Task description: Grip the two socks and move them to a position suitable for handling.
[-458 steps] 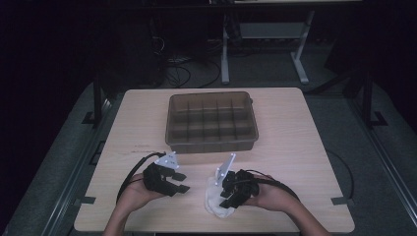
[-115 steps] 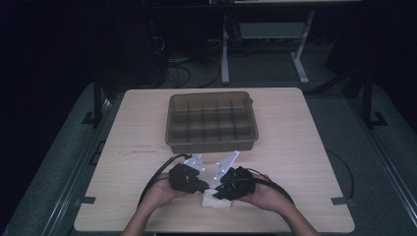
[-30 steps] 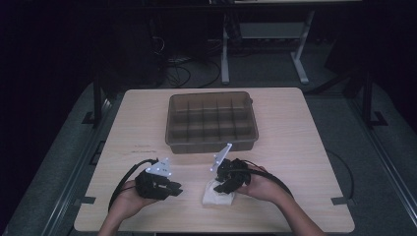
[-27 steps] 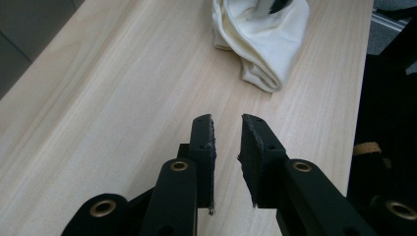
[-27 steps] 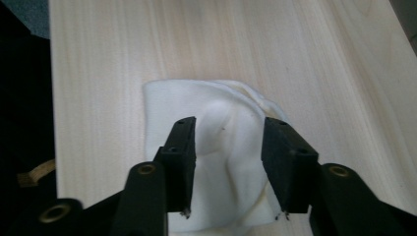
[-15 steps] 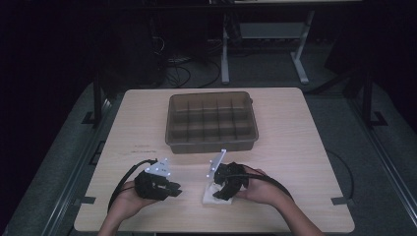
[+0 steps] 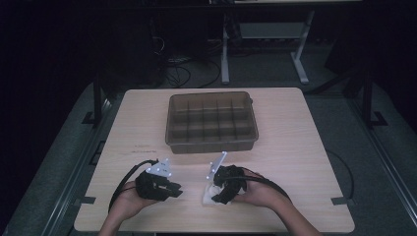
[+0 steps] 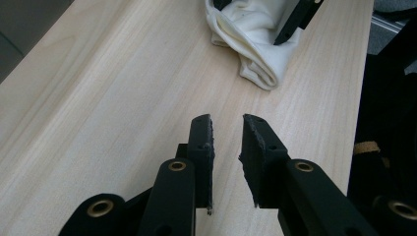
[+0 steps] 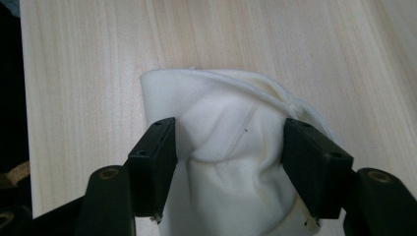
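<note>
A crumpled white cloth (image 7: 207, 196) lies on the wooden table near its front edge. My right gripper (image 7: 216, 198) points down onto it. In the right gripper view the jaws (image 9: 228, 128) stand wide on either side of the cloth (image 9: 231, 147); they have just been opening, with the cloth lying loosely between them. My left gripper (image 7: 174, 191) rests to the cloth's left, apart from it. Its jaws (image 8: 227, 120) leave a narrow gap with nothing in it, and the cloth (image 8: 251, 37) lies ahead of them.
A brown plastic tray (image 7: 211, 142) with several compartments stands at the middle of the table (image 7: 295, 147), beyond both hands. Black cables trail from each gripper. The table's front edge is just behind the hands.
My right gripper has dipped slightly lower over the cloth and shifted a little left. The left gripper has kept still.
</note>
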A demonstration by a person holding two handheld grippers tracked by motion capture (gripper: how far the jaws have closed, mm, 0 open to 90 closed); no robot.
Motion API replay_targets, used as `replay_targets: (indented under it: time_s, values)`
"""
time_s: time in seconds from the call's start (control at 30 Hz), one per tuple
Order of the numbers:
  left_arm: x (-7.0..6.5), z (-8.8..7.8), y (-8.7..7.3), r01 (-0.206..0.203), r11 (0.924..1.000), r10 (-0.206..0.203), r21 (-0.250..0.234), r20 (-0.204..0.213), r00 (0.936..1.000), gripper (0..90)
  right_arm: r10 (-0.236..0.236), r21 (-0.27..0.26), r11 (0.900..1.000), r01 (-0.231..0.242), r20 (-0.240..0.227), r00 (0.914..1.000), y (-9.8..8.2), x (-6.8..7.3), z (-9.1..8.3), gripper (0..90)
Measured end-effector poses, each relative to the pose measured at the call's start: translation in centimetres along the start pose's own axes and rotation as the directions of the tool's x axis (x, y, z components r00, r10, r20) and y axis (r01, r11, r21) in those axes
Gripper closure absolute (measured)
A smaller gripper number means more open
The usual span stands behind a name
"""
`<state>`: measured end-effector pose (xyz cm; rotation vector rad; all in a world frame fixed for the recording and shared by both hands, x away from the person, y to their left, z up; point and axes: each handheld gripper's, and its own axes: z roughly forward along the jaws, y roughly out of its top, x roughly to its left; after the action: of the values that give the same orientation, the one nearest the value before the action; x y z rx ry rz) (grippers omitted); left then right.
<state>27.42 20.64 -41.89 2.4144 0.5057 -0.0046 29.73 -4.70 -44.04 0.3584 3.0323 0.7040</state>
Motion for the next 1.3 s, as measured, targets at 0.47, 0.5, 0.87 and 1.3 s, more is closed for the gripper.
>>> replay_targets:
  time_s: [0.47, 0.5, 0.87, 1.3]
  values:
    - [0.1, -0.4, -0.1, 0.003, 1.0000, -0.003, -0.006, -0.008, 1.0000, 74.2, -0.020, 0.006, 1.000, 0.020, 0.037, 0.9991, 0.1, 0.5, 0.4, 34.4]
    - [0.1, -0.4, -0.1, 0.004, 1.0000, -0.004, -0.005, -0.010, 0.9999, 74.2, -0.016, 0.007, 1.000, 0.016, 0.038, 0.9992, 0.1, 0.6, 0.4, 34.5]
    - [0.5, -0.4, -0.1, 0.010, 0.9999, -0.010, -0.013, -0.011, 0.9999, 74.2, 0.008, 0.014, 1.000, -0.009, 0.062, 0.9980, 0.3, -0.2, 0.3, 55.0]
    - [1.1, -0.9, -0.2, 0.025, 0.9996, -0.025, -0.016, -0.037, 0.9990, 66.7, -0.025, 0.097, 0.995, 0.019, 0.061, 0.9978, 1.4, -0.8, 0.1, 69.4]
